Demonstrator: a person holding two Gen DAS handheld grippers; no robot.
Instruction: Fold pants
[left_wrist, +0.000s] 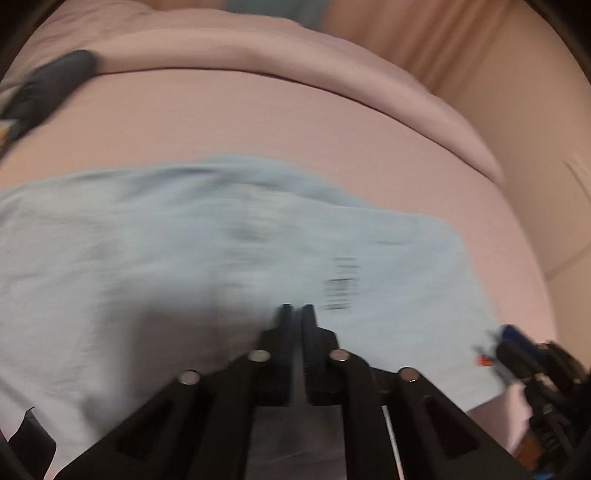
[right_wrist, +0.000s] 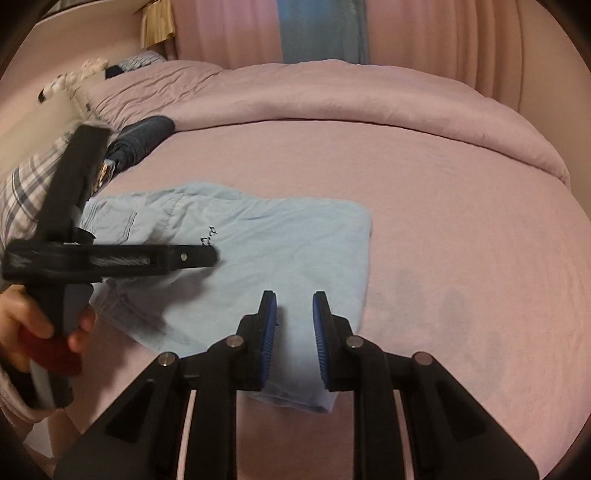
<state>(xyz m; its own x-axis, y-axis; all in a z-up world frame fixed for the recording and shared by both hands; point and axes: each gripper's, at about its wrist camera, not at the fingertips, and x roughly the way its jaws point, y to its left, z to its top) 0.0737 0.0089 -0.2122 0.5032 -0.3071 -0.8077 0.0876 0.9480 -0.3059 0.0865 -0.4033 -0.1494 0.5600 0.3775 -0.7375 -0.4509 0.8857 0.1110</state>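
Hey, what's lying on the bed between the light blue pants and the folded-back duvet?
Nothing: in the right wrist view, only bare pink sheet lies between the pants and the duvet.

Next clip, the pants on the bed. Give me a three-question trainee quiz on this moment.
1. True or false: the right gripper is clamped on the light blue pants.
2. The left gripper has its jaws: A) wide apart B) nearly together C) out of view.
3. What dark item lies on the pink bedsheet beyond the pants?

Key: 1 false, its jaws stand apart; 2 B; 3 a folded dark navy garment.
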